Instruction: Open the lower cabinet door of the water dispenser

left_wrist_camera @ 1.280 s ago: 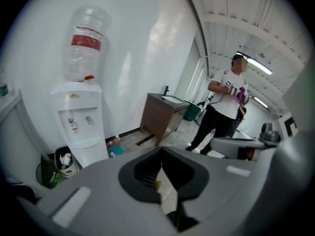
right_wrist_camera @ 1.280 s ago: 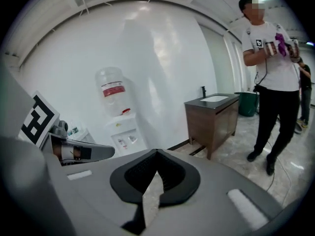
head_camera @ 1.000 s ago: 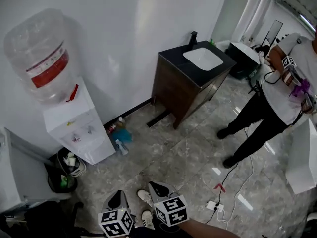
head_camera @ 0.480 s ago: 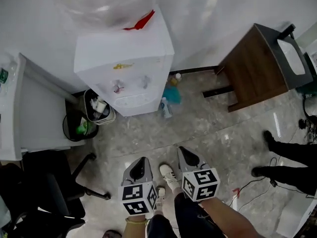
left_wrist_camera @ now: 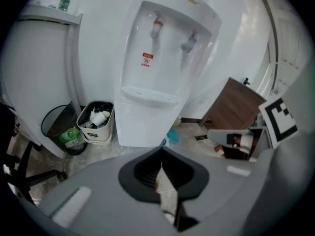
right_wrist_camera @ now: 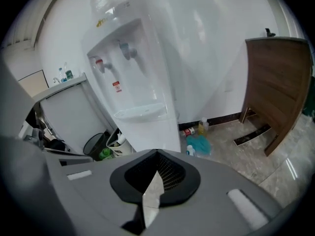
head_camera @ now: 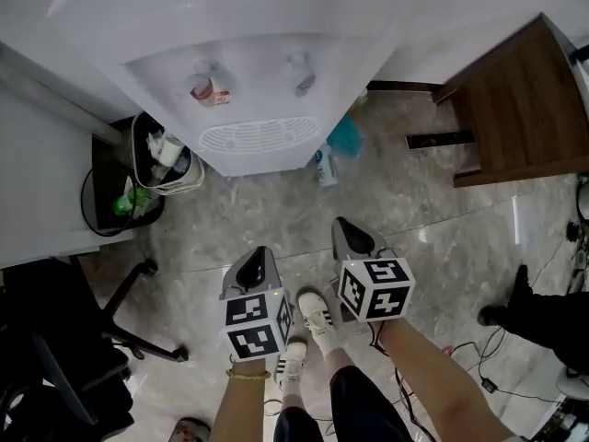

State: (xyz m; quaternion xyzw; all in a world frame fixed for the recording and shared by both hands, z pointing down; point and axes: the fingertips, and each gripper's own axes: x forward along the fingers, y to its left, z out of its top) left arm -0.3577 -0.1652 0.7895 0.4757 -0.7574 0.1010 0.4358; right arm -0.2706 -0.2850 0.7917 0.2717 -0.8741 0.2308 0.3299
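Marble floor (head_camera: pixel 414 210): one dispenser (head_camera: pixel 258 81), two bins (head_camera: pixel 167 162) (head_camera: pixel 109 212), two grippers (head_camera: pixel 260 252) (head_camera: pixel 343 222)

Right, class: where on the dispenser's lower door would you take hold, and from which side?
Probably an upright edge of the door, approached from the front and low. The panel under the drip tray looks flat with no handle showing, so only an edge offers purchase. The bin crowds the picture-left edge; which edge is hinged cannot be told.
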